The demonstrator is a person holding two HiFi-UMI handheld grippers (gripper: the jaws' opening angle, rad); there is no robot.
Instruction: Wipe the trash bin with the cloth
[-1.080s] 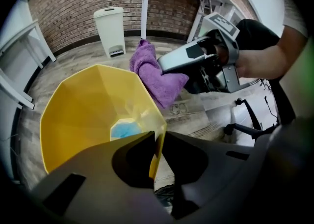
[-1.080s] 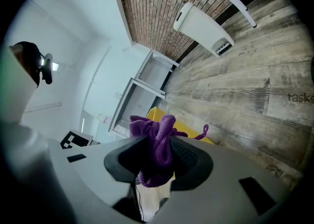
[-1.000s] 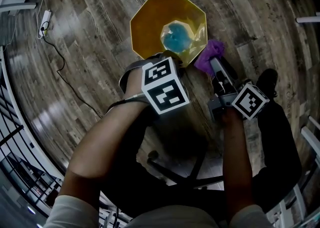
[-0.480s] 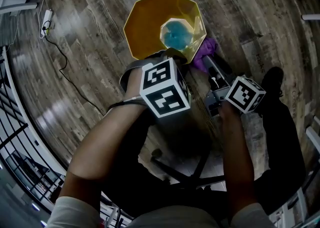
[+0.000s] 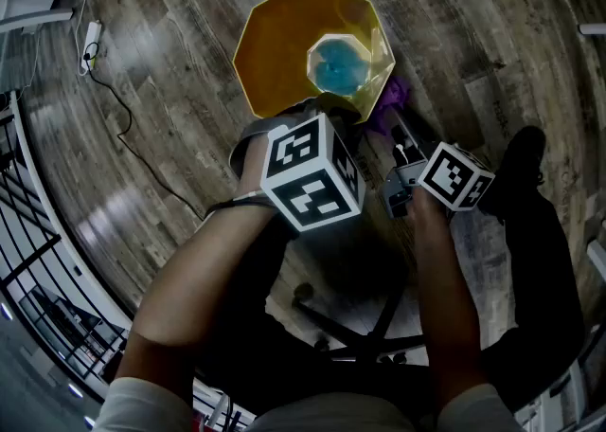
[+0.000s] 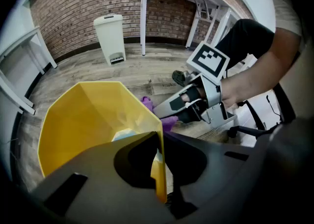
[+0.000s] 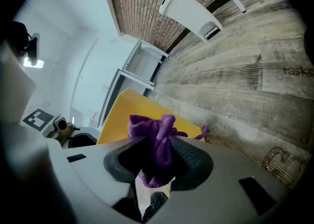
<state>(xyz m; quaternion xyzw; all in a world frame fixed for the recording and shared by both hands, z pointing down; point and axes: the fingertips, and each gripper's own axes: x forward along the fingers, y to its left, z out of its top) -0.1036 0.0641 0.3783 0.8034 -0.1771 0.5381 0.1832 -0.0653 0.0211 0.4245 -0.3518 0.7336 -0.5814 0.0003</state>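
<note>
Overhead, the left gripper's (image 6: pixel 160 142) jaws are hidden; they have just been closing and now clamp the trash bin's (image 6: pixel 88 120) rim. The right gripper (image 7: pixel 156 144) pinches the cloth (image 7: pixel 157 132), and print on the floor (image 7: pixel 255 90) reads "tasks".

Grey wood-plank floor (image 5: pixel 170 89), brick wall (image 6: pixel 73 7) behind white pedal bin (image 6: pixel 112 36) and white table (image 6: pixel 144 16)

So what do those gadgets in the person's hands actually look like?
Each is a grey hand-held tool ending in a two-fingered claw with dark pads. The left claw and right claw both carry a white cube printed with black square markers. The person wears short, light sleeves.
</note>
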